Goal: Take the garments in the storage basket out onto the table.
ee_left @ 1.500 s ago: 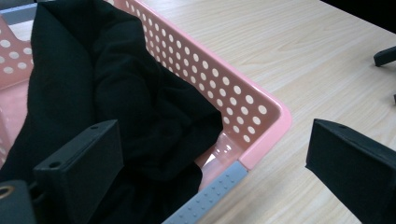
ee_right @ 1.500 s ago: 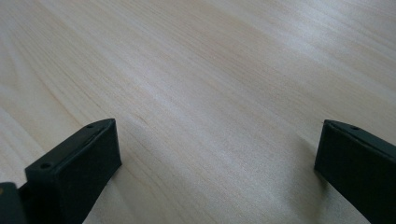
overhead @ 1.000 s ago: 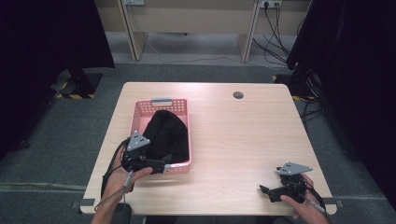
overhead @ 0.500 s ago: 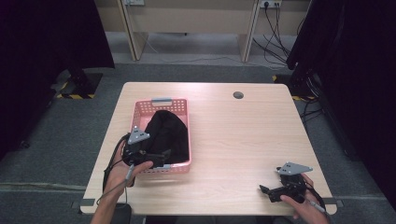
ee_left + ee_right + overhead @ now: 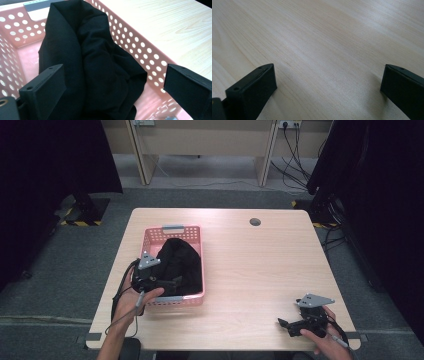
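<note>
Left gripper view: left gripper [image 5: 113, 92] spread wide over black cloth [image 5: 87, 62] in pink basket [image 5: 140, 47]; right gripper [image 5: 328, 92] gaping above bare table [image 5: 324, 37].

High view above my side, looking forward and down over whole table [image 5: 250, 270]. Camera on my left gripper sits close over pink basket [image 5: 140, 47], shared with high view. Right gripper camera skims low over bare tabletop.

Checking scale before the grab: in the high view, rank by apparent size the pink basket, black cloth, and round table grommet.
1. Pink perforated plastic basket
2. Crumpled black cloth inside it
3. Small dark round grommet in the wooden tabletop, by far the smallest
</note>
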`<state>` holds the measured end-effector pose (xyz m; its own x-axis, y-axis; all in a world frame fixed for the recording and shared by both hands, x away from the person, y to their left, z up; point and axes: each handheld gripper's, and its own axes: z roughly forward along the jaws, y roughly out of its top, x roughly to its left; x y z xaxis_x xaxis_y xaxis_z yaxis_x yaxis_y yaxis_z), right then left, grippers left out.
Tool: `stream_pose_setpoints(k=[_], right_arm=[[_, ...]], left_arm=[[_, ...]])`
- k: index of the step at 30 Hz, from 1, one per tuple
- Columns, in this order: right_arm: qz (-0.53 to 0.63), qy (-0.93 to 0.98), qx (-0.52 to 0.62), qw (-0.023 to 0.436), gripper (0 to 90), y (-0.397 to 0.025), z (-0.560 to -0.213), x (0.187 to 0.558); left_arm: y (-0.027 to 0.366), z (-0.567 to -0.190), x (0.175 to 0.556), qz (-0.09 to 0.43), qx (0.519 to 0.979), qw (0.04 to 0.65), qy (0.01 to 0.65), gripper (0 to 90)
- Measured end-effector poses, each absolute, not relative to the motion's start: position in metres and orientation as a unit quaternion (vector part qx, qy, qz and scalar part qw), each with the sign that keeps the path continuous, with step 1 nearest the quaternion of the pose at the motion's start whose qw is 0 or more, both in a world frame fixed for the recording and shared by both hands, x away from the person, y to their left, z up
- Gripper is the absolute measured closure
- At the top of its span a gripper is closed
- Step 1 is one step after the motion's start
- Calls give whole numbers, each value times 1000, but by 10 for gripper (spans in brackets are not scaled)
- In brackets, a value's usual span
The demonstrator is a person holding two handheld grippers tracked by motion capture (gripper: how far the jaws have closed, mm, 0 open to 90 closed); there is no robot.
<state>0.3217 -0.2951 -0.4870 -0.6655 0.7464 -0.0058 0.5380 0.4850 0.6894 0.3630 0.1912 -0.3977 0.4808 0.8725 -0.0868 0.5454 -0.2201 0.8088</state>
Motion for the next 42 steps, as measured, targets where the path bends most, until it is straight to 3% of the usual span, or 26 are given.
stream_pose_setpoints(k=[42], right_arm=[[338,848,379,154,4,-295,-487,322]], left_arm=[[190,-407,413,184,754,381,502,35]])
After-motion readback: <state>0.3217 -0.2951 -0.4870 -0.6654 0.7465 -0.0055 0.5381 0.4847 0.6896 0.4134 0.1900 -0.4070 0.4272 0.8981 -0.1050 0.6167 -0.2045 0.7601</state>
